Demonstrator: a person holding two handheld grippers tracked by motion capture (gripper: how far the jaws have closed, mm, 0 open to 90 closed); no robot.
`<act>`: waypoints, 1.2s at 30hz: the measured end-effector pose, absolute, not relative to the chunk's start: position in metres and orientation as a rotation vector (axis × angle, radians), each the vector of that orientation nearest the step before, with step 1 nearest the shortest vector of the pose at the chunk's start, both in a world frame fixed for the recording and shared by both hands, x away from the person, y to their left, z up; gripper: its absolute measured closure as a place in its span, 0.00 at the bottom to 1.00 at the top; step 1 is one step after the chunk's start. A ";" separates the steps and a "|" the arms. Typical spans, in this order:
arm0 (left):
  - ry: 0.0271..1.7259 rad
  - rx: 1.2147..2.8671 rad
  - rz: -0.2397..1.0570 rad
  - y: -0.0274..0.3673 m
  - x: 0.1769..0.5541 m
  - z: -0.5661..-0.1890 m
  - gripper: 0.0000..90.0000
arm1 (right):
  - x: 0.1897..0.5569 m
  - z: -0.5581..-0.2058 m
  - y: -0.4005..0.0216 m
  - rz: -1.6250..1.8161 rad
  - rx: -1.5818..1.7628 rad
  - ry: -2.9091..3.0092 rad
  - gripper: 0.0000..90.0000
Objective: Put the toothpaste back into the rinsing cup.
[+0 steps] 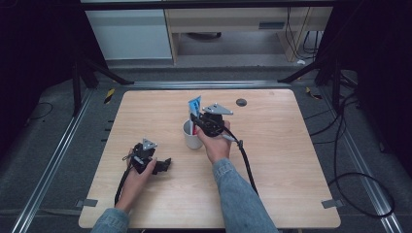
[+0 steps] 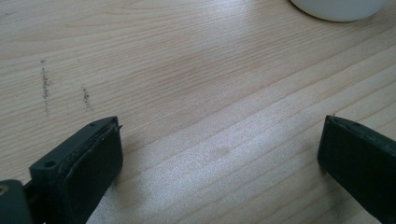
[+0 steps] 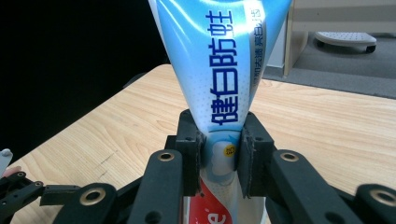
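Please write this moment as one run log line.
right hand-held gripper: shut on toothpaste tube, over white cup | left hand-held gripper: open, empty, low over table

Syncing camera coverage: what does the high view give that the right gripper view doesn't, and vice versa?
High view alone: the white cup under the right tongs, both forearms, the whole table, and the left tongs resting open on the wood.

Right gripper view alone: the blue printed characters on the toothpaste tube and the pads pressing its sides.

Shared: the tube held upright by the right tongs, and the wooden table top.
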State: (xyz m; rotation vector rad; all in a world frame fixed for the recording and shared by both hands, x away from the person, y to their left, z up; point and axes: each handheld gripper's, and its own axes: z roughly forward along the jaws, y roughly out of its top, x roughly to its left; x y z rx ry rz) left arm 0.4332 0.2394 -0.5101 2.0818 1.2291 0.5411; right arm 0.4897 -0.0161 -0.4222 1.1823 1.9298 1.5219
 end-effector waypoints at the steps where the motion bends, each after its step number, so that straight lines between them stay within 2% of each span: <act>1: 1.229 2.082 0.541 0.239 0.433 -0.510 0.00 | 0.490 -0.422 -0.016 1.522 1.182 1.930 0.81; 36: 1.230 2.083 0.542 0.239 0.433 -0.510 0.00 | 0.492 -0.428 -0.015 1.566 1.223 1.945 0.81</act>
